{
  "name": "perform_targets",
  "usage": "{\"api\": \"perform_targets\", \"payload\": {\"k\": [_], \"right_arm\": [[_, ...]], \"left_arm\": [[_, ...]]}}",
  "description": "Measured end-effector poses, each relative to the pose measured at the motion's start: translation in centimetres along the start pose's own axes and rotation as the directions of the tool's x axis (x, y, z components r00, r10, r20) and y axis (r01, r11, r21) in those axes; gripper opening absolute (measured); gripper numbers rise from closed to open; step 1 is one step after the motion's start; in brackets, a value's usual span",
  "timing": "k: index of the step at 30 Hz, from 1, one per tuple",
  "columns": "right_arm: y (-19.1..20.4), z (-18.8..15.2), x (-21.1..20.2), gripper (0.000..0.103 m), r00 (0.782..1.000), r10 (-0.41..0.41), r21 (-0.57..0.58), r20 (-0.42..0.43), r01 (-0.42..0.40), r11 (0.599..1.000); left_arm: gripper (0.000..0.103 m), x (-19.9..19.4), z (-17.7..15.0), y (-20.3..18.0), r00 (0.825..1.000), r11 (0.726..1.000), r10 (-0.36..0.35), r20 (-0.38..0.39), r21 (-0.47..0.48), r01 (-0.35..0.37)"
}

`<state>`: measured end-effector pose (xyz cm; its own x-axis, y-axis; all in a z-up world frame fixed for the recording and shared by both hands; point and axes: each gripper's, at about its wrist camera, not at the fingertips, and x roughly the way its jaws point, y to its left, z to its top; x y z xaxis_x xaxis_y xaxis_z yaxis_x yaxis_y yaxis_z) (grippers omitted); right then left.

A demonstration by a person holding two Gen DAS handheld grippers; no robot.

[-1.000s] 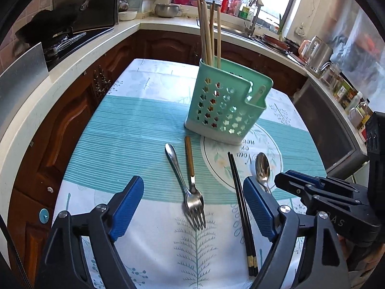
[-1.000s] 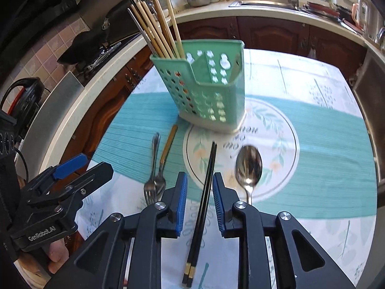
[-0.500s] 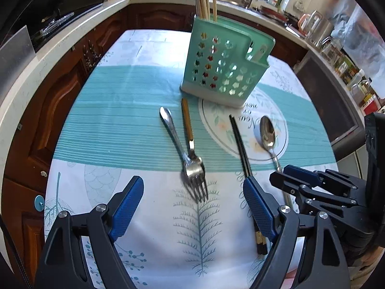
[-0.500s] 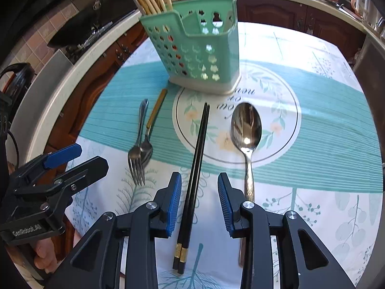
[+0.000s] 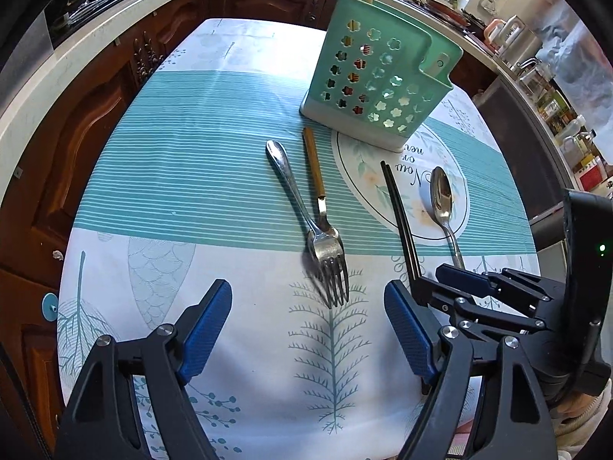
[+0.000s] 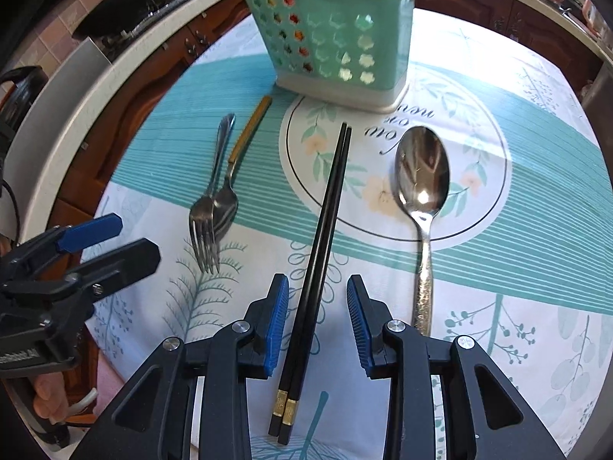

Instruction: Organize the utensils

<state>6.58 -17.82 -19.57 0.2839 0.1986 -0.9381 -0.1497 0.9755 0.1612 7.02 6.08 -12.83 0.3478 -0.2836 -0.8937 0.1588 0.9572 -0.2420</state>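
Between the parted pads of the right gripper lie the black chopsticks, gold-banded and untouched; its jaws have just been opening. Ahead, the mint holder is cropped. Beyond the wide-open left gripper, two forks overlap.

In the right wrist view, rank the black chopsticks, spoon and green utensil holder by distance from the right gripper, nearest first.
1. Black chopsticks: lying between the open fingers of the right gripper.
2. Spoon: just right of them.
3. Green utensil holder: farthest, standing at the far end.
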Motion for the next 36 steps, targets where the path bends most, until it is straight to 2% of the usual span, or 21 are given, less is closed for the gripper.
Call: {"api": "perform_targets", "payload": {"k": [8, 14, 16, 20, 24, 29, 32, 36], "right_arm": [[1.8, 0.2, 1.3, 0.032, 0.997, -0.070, -0.072, -0.038, 0.067, 0.995], [3.2, 0.6, 2.3, 0.019, 0.988, -0.141, -0.129, -0.062, 0.132, 0.983], [3.4, 0.6, 2.5, 0.015, 0.987, -0.145, -0.142, -0.069, 0.134, 0.981], [3.9, 0.4, 2.6, 0.014, 0.985, -0.153, -0.158, -0.076, 0.139, 0.978], [3.8, -0.2, 2.3, 0.014, 0.990, -0.124, -0.169, -0.071, 0.110, 0.979], [4.1, -1.1, 1.9, 0.012, 0.989, -0.132, -0.254, -0.067, 0.111, 0.961], [4.5, -1.3, 1.9, 0.012, 0.985, -0.144, -0.273, -0.091, 0.115, 0.955], [5.0, -0.4, 2.4, 0.012, 0.970, -0.171, -0.289, -0.173, 0.116, 0.950]], "left_arm": [[0.080, 0.0, 0.1, 1.2, 1.000, 0.999, -0.008, 0.005, -0.035, 0.008], [0.080, 0.0, 0.2, 1.4, 1.000, 0.999, -0.020, 0.010, -0.035, 0.021], [0.080, 0.0, 0.2, 1.5, 1.000, 0.999, -0.026, 0.011, -0.036, 0.027], [0.080, 0.1, 0.3, 1.6, 0.999, 0.998, -0.041, 0.013, -0.038, 0.041], [0.080, 0.1, 0.2, 1.6, 0.999, 0.998, -0.051, 0.013, -0.037, 0.051], [0.080, 0.2, 0.2, 1.7, 0.998, 0.997, -0.060, 0.015, -0.043, 0.061], [0.080, 0.3, 0.1, 1.8, 0.998, 0.997, -0.062, 0.013, -0.044, 0.063], [0.080, 0.1, 0.1, 1.6, 0.998, 0.997, -0.063, 0.020, -0.039, 0.064]]}}
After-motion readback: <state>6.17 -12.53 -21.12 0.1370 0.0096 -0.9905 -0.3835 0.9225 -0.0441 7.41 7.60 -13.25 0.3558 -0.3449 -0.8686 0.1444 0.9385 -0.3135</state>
